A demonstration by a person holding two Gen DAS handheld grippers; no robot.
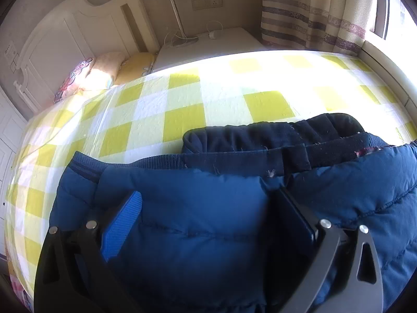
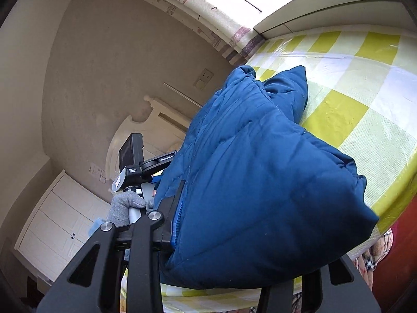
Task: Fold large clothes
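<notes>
A bed (image 1: 182, 109) is filling most of both views, covered in a crinkled sheet checked in yellow-green, pale green and white, with strong sunlight washing out its far side. A carved white headboard (image 1: 65, 41) is standing at the head of the bed, and pillows (image 1: 104, 73), one floral and one yellow, are lying against it. Striped patterned curtains (image 1: 312, 20) are hanging by the window, and a white bedside cabinet (image 1: 208, 47) with a coiled white charger cable on top is sitting just beside the bed.

A blue jacket (image 1: 203, 221), puffy and quilted with stitched seams and a ribbed knit hem, is lying on the bed in front of me, its darker navy lining folded over at the top. In the right wrist view the same jacket (image 2: 260, 182) is bulging up in a thick, pillow-like fold above the sheet.

My left tool (image 1: 206, 224) is standing with its fingers spread wide over the quilted fabric, a ridged blue pad (image 1: 122, 229) showing on one finger; I cannot tell whether it is pinching any cloth. My right tool (image 2: 234, 255) is clamping the thick fold of the jacket between its black fingers. In that view my left hand in a grey knitted glove (image 2: 125, 206) is holding the other tool's handle.
</notes>
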